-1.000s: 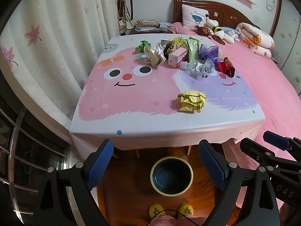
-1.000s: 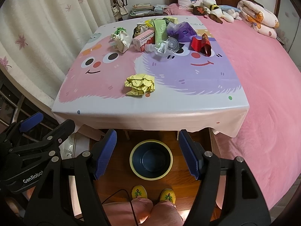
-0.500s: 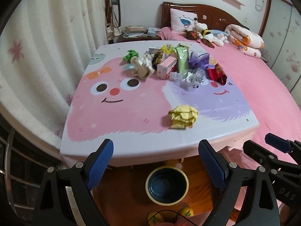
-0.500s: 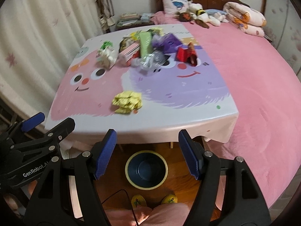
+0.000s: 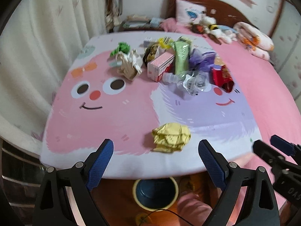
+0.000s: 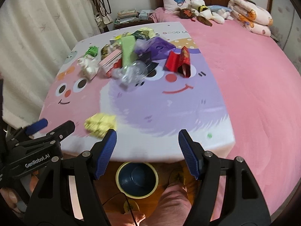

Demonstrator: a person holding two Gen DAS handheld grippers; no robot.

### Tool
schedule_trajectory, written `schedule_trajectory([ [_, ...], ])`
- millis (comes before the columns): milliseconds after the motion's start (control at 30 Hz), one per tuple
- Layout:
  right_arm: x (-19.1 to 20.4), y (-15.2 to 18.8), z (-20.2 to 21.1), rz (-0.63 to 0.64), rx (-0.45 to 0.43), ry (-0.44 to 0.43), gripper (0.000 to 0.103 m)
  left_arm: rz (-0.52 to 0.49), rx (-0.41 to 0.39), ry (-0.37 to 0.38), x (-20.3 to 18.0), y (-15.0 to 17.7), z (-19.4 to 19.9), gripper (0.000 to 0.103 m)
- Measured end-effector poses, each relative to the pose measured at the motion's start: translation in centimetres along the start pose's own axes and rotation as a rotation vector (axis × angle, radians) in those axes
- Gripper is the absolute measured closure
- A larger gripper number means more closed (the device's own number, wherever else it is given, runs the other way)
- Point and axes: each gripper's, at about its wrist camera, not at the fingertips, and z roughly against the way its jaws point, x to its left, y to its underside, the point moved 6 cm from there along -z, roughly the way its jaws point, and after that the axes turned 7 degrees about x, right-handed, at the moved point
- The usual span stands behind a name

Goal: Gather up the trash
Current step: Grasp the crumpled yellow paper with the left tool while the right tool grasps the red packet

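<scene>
A crumpled yellow paper ball (image 5: 171, 136) (image 6: 100, 124) lies near the front edge of the cartoon-print table (image 5: 120, 116) (image 6: 169, 113). Farther back is a heap of trash: a white paper wad (image 5: 129, 66), a pink box (image 5: 160, 66), a green pouch (image 5: 181, 55), a crushed clear bottle (image 5: 190, 81) (image 6: 131, 73), a purple bag (image 6: 158, 46) and a red wrapper (image 5: 223, 77) (image 6: 179, 61). My left gripper (image 5: 156, 152) is open just short of the yellow ball. My right gripper (image 6: 147, 141) is open over the table's front edge, the ball at its left finger. A blue bin (image 5: 155, 193) (image 6: 137, 179) stands on the floor below.
A pink bed (image 6: 254, 75) with a pillow, plush toys and a rolled quilt runs along the right. White curtains (image 5: 37, 47) hang on the left. A nightstand with books (image 6: 129, 16) stands at the back. The person's legs and slippers (image 6: 169, 203) are by the bin.
Both grippers have risen and moved forward over the table's front edge, closer to the yellow ball. The bin has slid lower in view, partly under the table edge. Both stay open.
</scene>
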Motion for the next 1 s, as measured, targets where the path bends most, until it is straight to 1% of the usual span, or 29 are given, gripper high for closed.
schedule_trajectory([
  [133, -3.2, -3.0, -2.1, 0.003, 0.036, -0.035, 0.036, 0.098, 0.092, -0.010, -1.1, -1.8, -4.2, 0.010],
  [200, -4.9, -4.5, -3.4, 0.000, 0.060, -0.060, 0.036, 0.150, 0.151, -0.018, -1.6, -2.3, -6.6, 0.010],
  [267, -6.3, -5.9, -4.7, 0.004, 0.089, -0.086, 0.036, 0.194, 0.192, -0.023, -1.8, -2.4, -8.3, 0.010],
  [400, -8.1, -8.3, -6.8, 0.022, 0.118, -0.123, 0.037, 0.289, 0.249, -0.045, -1.6, -2.3, -11.5, 0.022],
  [500, -8.7, -9.9, -8.2, 0.050, 0.127, -0.144, 0.037, 0.366, 0.258, -0.032, -1.2, -2.2, -12.7, 0.024],
  [633, -9.0, -11.5, -9.9, 0.077, 0.145, -0.168, 0.037, 0.430, 0.263, -0.041, -1.5, -2.2, -13.8, 0.025],
  [767, -9.1, -12.4, -11.4, 0.101, 0.158, -0.178, 0.037, 0.465, 0.273, -0.048, -2.1, -1.9, -14.3, 0.025],
  [900, -9.6, -13.2, -12.5, 0.098, 0.171, -0.183, 0.037, 0.497, 0.267, -0.050, -2.3, -1.3, -14.3, 0.025],
  [967, -10.2, -13.6, -12.9, 0.088, 0.169, -0.183, 0.037, 0.502, 0.266, -0.045, -2.7, -1.0, -14.4, 0.027],
  [1000, -10.5, -13.9, -13.0, 0.084, 0.168, -0.180, 0.037, 0.503, 0.262, -0.037, -3.0, -0.9, -14.6, 0.030],
])
